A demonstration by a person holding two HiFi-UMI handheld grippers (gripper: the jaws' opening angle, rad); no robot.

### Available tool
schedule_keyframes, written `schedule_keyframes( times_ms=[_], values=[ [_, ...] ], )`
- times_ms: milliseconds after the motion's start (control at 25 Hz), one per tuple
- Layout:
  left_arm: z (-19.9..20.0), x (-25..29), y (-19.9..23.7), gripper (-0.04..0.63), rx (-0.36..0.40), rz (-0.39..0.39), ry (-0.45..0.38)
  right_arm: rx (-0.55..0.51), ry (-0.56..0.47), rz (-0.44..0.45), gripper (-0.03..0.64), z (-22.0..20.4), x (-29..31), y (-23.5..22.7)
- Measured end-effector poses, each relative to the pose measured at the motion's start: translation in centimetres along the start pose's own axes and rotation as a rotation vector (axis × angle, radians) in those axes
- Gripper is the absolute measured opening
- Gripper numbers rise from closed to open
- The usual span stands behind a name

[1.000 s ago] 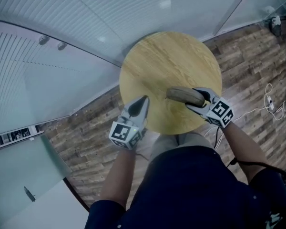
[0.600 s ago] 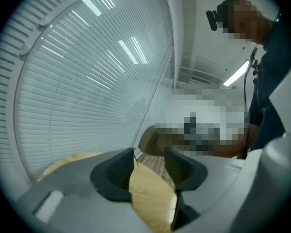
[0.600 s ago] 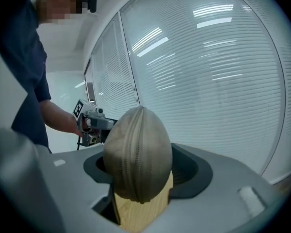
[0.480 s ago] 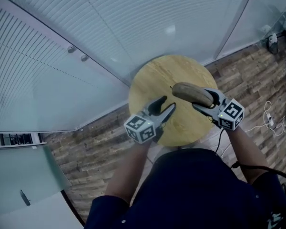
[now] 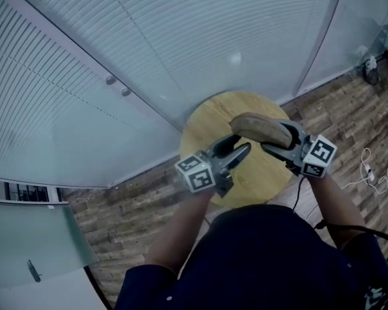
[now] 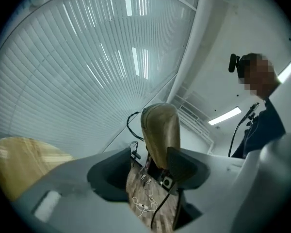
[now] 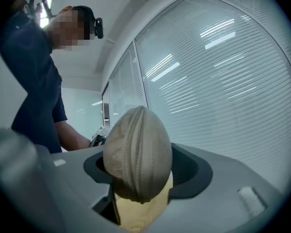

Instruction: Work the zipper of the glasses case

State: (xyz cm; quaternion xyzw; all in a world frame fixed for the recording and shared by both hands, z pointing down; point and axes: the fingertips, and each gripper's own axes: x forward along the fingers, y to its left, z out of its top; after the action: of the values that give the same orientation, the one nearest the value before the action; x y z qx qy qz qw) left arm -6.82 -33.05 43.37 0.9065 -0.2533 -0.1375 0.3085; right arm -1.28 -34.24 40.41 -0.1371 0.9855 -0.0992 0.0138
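Above table [image 5: 204, 124] — right gripper [image 5: 275, 141] clamps glasses case [image 5: 262, 129]; left gripper [image 5: 240, 144] jaws just been opening, nothing between, case end just ahead. Zipper [image 7: 131, 149] looks shut — unzipping not started.

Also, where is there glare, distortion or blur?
Head view: the slatted glass wall bows, with a lamp reflection. Left gripper view: dark fisheye corners, a glaring ceiling lamp. Right gripper view: the tan oval zippered glasses case looks sharp; bright streaks cross the wall.

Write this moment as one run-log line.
right hand-held gripper: shut on glasses case | left hand-held gripper: jaws just opening, nothing clamped between, case ahead
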Motion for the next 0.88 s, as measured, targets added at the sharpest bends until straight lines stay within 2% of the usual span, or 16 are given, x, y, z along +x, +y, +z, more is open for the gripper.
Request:
schedule_keyframes(
  times_ms=[280,440,680,880],
  values=[
    [2.5,1.4,-2.8,0.256,-0.02,-0.122,-0.103,0.035,-0.043,0.08,0.293,0.6,0.0,1.0],
    [3.3,2.4,-4.6,0.273,-0.009,-0.197,-0.125,0.111,-0.109,0.139,0.293,1.1,0.1,1.8],
    [4.2,2.7,-5.0,0.278,0.012,-0.222,-0.131,0.215,-0.197,0.184,0.293,1.5,1.5,2.7],
    [4.6,3.0,-5.0,0.295,-0.011,-0.242,-0.157,0.298,-0.264,0.212,0.293,1.3,2.0,2.9]
  ],
)
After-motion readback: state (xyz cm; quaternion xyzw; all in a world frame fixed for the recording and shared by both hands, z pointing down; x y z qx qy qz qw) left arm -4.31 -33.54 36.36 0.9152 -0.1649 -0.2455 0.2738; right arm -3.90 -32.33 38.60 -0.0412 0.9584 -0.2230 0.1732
